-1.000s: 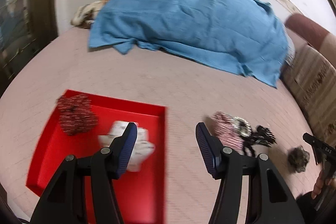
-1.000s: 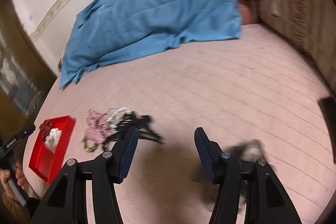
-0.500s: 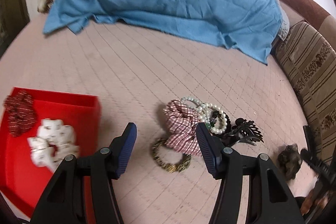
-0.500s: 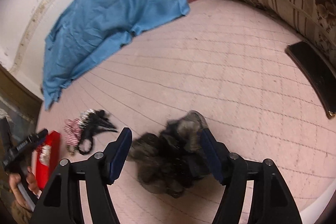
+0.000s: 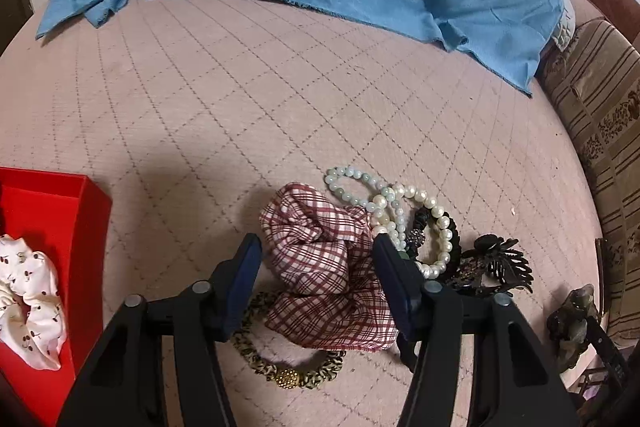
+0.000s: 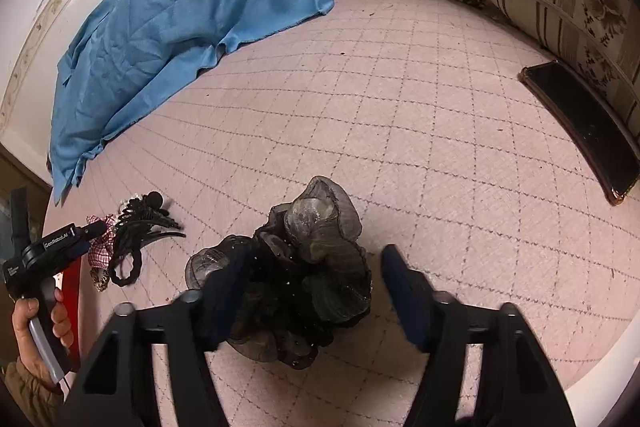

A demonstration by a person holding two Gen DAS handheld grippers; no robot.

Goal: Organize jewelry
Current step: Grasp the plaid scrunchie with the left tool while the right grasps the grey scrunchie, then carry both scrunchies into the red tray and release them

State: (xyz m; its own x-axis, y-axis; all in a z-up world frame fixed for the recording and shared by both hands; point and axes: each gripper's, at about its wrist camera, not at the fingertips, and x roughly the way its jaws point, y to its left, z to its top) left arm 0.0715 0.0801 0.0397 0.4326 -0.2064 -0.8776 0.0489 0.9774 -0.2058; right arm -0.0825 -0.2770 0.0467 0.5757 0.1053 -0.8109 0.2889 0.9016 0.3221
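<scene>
Only the white scrunchie (image 5: 30, 301) shows in the red tray (image 5: 86, 227); my left claw (image 5: 316, 281) is closing around the plaid scrunchie (image 5: 320, 267), my right claw (image 6: 312, 285) closing around the black organza scrunchie (image 6: 296, 279), neither pinched yet, pearl bracelets (image 5: 404, 219) waiting.

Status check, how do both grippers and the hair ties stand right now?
Left gripper closing around plaid scrunchie, not yet pinched. Right gripper closing around black scrunchie, right pad clear. Pearl bracelets crowd left's right finger.
</scene>
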